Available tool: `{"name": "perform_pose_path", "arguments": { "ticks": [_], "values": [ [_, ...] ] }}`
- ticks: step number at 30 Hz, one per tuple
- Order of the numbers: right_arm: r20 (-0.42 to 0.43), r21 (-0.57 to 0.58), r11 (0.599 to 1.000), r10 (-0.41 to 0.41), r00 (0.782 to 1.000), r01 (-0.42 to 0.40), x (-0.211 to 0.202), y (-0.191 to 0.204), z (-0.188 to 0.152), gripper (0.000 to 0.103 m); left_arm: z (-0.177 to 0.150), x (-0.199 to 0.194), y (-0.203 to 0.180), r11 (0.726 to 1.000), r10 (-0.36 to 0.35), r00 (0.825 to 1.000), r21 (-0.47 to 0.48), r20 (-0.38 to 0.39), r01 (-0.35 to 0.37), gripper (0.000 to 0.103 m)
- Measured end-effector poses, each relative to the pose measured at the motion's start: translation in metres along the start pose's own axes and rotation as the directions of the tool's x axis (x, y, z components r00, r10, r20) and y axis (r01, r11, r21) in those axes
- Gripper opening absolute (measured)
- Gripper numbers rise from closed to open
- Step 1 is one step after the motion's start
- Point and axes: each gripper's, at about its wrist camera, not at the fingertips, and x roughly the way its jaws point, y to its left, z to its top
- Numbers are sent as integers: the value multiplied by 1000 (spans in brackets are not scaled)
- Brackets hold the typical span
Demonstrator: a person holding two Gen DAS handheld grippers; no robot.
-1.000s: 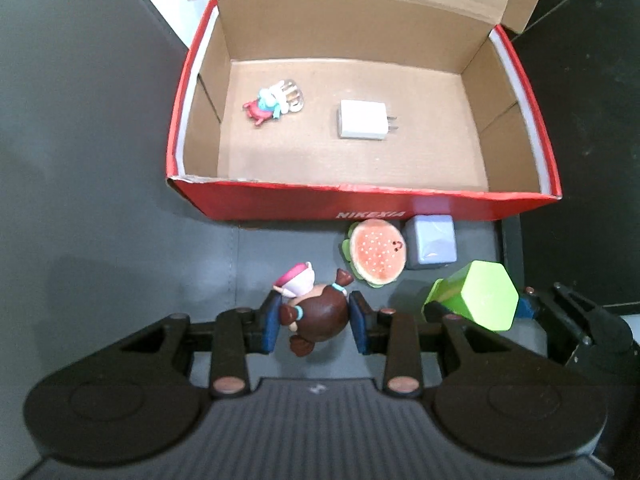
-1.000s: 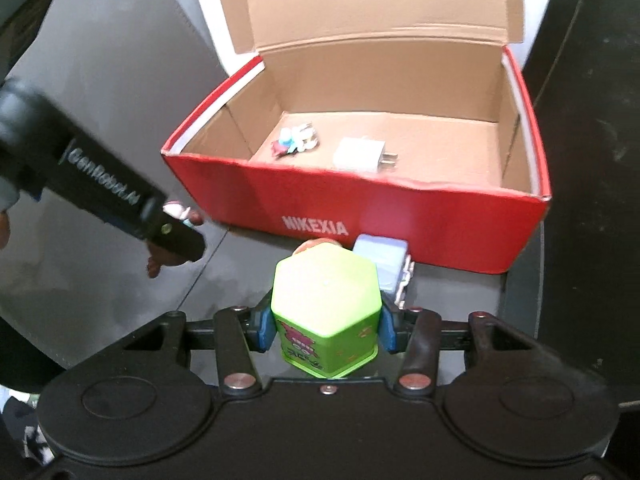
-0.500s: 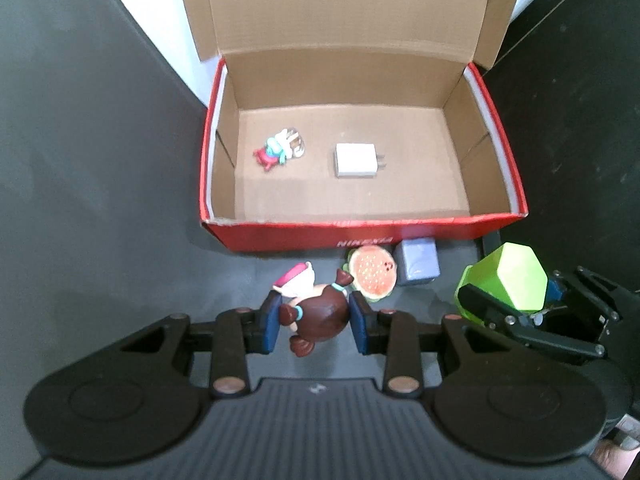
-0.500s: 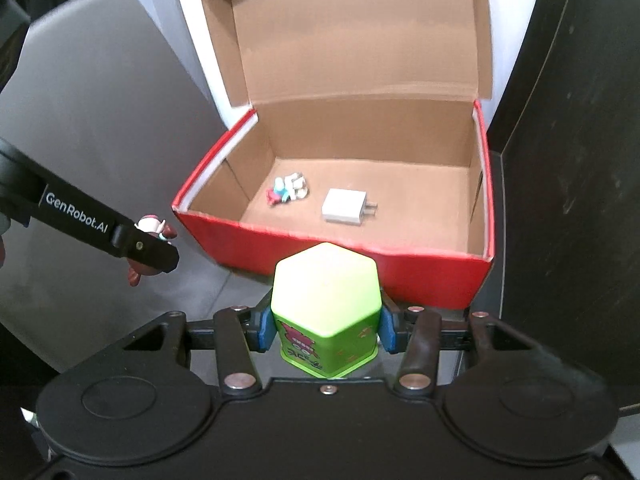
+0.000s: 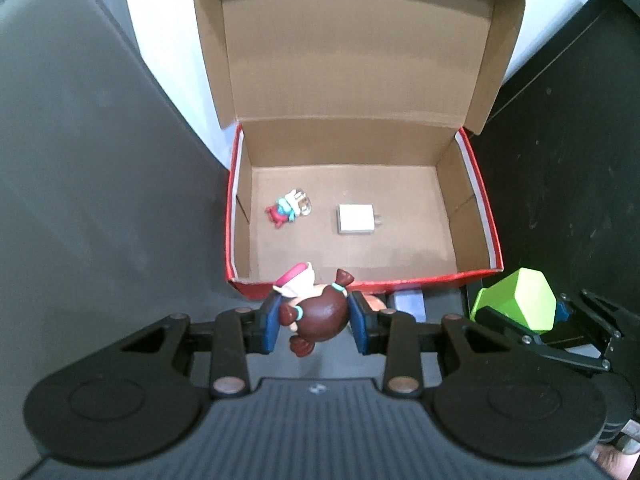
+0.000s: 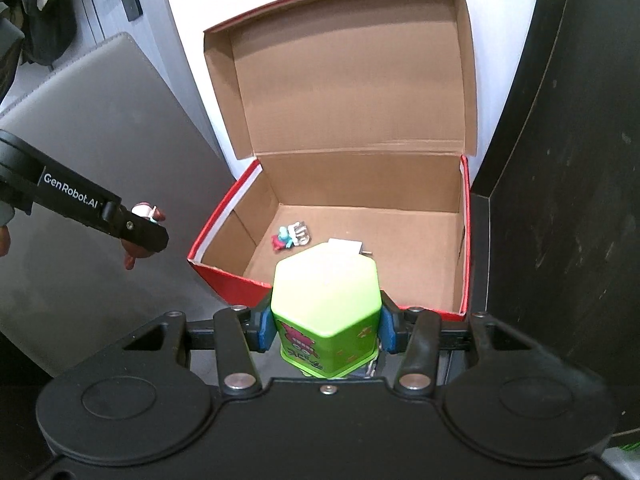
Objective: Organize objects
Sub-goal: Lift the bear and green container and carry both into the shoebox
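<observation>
- The left wrist view looks steeply down along its own 2 fingers from above the near wall of the red box [image 5: 360, 280], close over the dark table [image 5: 100, 200].
- The right wrist view faces the same box [image 6: 240, 280] from its near side at a shallower tilt, taking in the raised lid and a wall behind.
- The 2 views share the box's floor, with the white charger [image 5: 356, 219] and small keychain figure [image 5: 289, 209].
- Each shows the other gripper at its edge.
</observation>
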Motion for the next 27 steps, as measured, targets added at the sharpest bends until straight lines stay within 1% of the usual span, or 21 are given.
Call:
{"name": "perform_pose_path", "arguments": {
  "ticks": [5,14,17,27],
  "values": [
    [17,-3,1000,4,1000,-4,-6,0,16,48,12,-10,-4,1000,6,1000,20,28,-7,34],
    [52,-1,1000,6,999,-6,-6,-5,43,48,30,-12,-5,1000,14,998,22,53,-15,34],
    [66,-3,1000,5,998,-5,-2,-8,52,48,37,-10,-6,1000,9,998,20,60,-11,34],
    [101,-11,1000,26,995,-25,20,-19,82,48,67,9,-12,999,29,997,11,72,-30,34]
  ]
}}
